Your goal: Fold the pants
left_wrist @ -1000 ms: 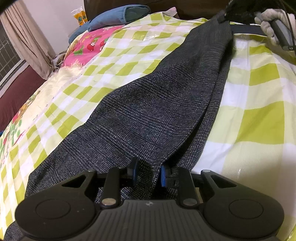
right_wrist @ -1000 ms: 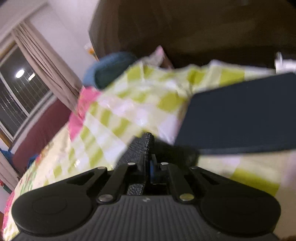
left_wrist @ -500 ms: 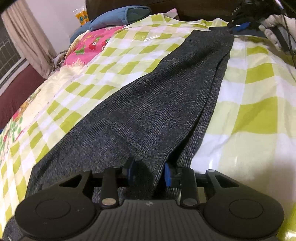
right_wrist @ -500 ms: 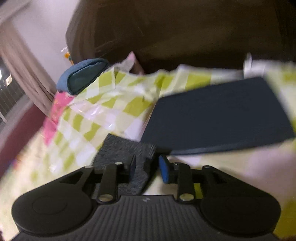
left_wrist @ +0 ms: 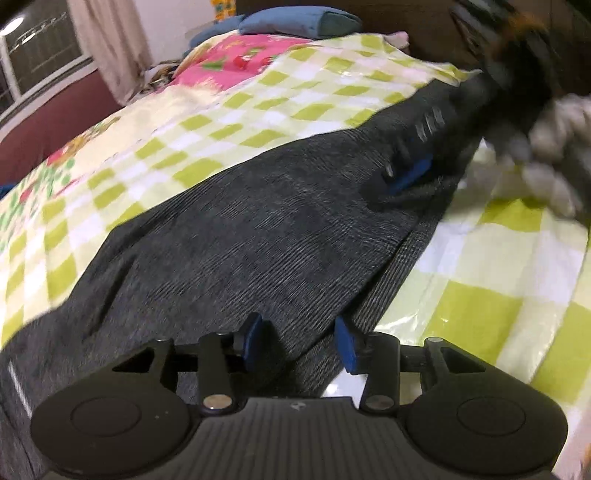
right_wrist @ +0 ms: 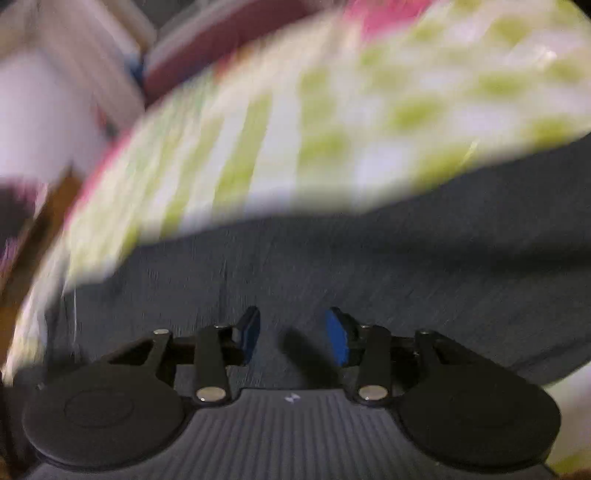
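Both wrist views look down, close, sharing the pants (left_wrist: 258, 236); right blurred.

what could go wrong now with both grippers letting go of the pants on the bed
1. The left gripper is opening with a ridge of the pants between its pads, so fabric may snag and drag when it moves off.
2. The right gripper is opening over the cloth in a blurred view; a fast sweep could rumple the fold.
3. The glossy checked bedcover might let the pants slide.

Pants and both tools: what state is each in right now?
Pants: dark grey, lying lengthwise on the checked bedspread, one layer folded over another.
Left tool: jaws opening, fabric between the pads, not pinched.
Right tool: jaws opening over the pants, gripping nothing; view blurred.
Blue pillow: lying at the bed's far end.
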